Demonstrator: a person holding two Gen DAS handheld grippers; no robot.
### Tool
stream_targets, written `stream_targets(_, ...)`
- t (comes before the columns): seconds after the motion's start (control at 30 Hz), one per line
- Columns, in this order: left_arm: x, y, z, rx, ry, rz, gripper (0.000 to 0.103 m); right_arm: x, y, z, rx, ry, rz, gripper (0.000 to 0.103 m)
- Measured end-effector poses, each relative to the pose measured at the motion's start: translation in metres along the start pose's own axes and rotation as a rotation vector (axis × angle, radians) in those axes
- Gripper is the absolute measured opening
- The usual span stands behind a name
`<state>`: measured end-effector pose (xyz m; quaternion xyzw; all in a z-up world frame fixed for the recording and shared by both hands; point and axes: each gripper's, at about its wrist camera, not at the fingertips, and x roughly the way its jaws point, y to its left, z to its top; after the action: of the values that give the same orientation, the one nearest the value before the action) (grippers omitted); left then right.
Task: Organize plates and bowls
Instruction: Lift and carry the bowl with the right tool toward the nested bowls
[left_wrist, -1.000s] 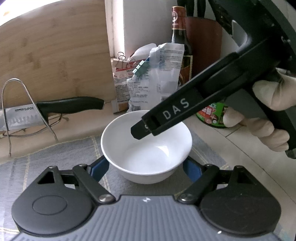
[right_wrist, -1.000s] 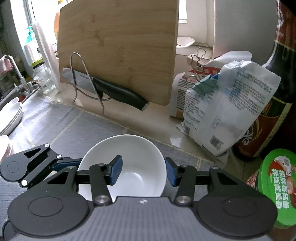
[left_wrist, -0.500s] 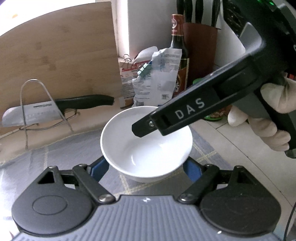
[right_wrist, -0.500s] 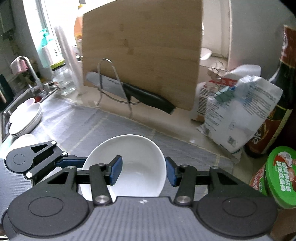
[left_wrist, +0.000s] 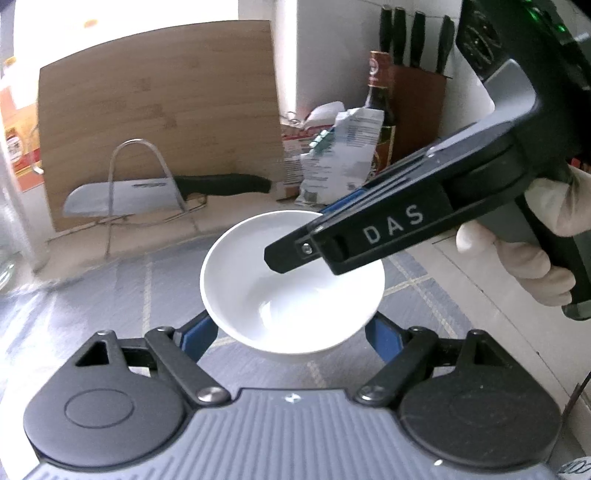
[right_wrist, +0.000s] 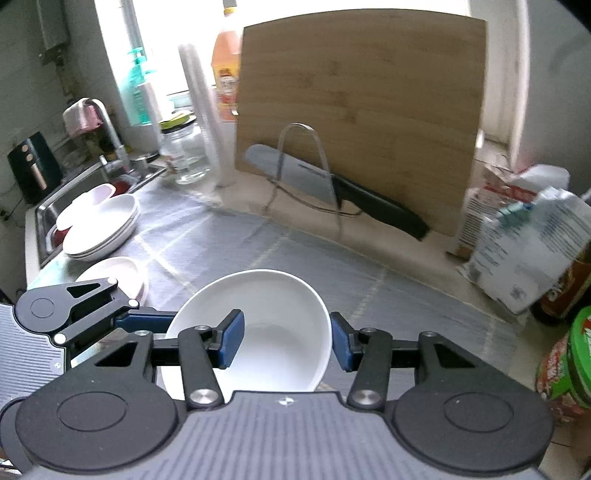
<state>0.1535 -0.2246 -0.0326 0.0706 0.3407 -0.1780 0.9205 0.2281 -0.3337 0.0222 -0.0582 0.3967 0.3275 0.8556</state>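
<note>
Both grippers have the same white bowl (left_wrist: 291, 284), and it hangs clear of the grey mat (right_wrist: 369, 280) over the counter. The left gripper (left_wrist: 291, 334) cradles it low down, its blue pads pressed against the outside on either side. The right gripper (right_wrist: 286, 339) pinches the rim, one pad inside the bowl and the other outside, jaws as close together as the wall between them allows. The bowl sits tilted in the right-hand view, its far rim higher than the near one.

The stack of plates (right_wrist: 101, 229) waits by the sink (right_wrist: 44, 221), with another plate (right_wrist: 110, 275) just this side of it, so I would guess the bowl is headed that way.

What worries me is the double hold. Two hands carrying one piece of smooth china have to travel together (any disagreement goes straight into that thin rim), and if one pulls ahead the bowl could twist out of the other pair of pads. The lower pads grip a curved, glossy wall, which may slide upward under squeeze. The route also passes near the knife (right_wrist: 332, 192) in its wire rack (right_wrist: 299, 166) and the glass jar (right_wrist: 188, 155).
</note>
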Motion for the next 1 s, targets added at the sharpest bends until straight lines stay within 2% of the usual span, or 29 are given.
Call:
stream_targets(0.57, -0.067, 0.056, -0.021, -0.107, -0.021, 0.129, 0.086, 0.021, 0.092, 0.035, -0.145, -0.021, 0.105, 0.056)
stream_targets(1.0, -0.087, 0.094, -0.039, -0.179, -0.017, 0.212, 0.086, 0.057, 0.139, 0.053, -0.214, 0.004, 0.166, 0.056)
